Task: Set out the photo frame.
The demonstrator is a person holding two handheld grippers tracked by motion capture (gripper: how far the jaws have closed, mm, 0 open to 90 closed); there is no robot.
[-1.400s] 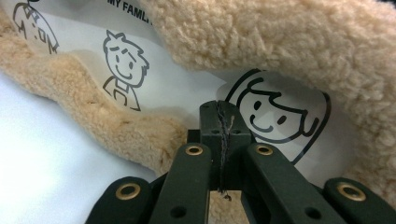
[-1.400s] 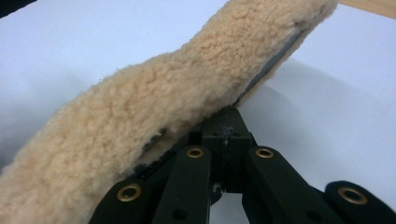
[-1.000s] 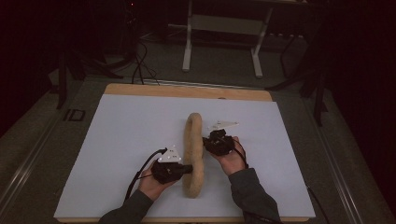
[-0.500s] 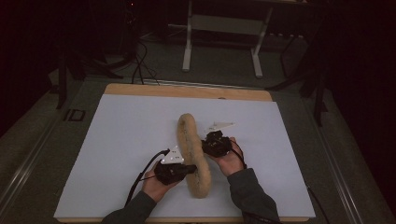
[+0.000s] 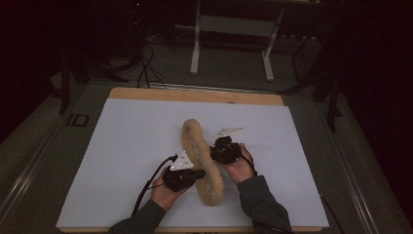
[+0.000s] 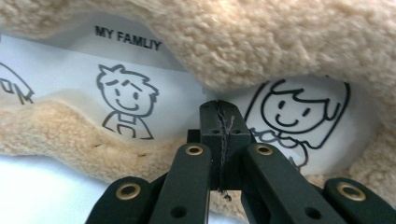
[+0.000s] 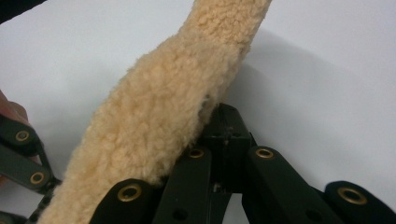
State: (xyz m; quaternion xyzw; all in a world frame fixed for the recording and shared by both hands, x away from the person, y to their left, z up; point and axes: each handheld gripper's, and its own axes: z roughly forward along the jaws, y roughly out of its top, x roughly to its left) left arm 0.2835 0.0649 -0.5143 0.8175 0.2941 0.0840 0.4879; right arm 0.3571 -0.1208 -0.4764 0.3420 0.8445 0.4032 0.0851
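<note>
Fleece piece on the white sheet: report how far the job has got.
Done: both grippers have closed on it. The left gripper pinches the near edge of the fleece piece, the right gripper its other side. In hand: the fleece is folded into a long roll lying at a slant on the white sheet; the left gripper view shows printed lining inside. Left: presumably opening or laying it flat.

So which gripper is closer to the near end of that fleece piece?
Left. The left gripper sits against the fleece piece close to its near end, on its left side. The right gripper is against the right side, farther up toward the middle.
</note>
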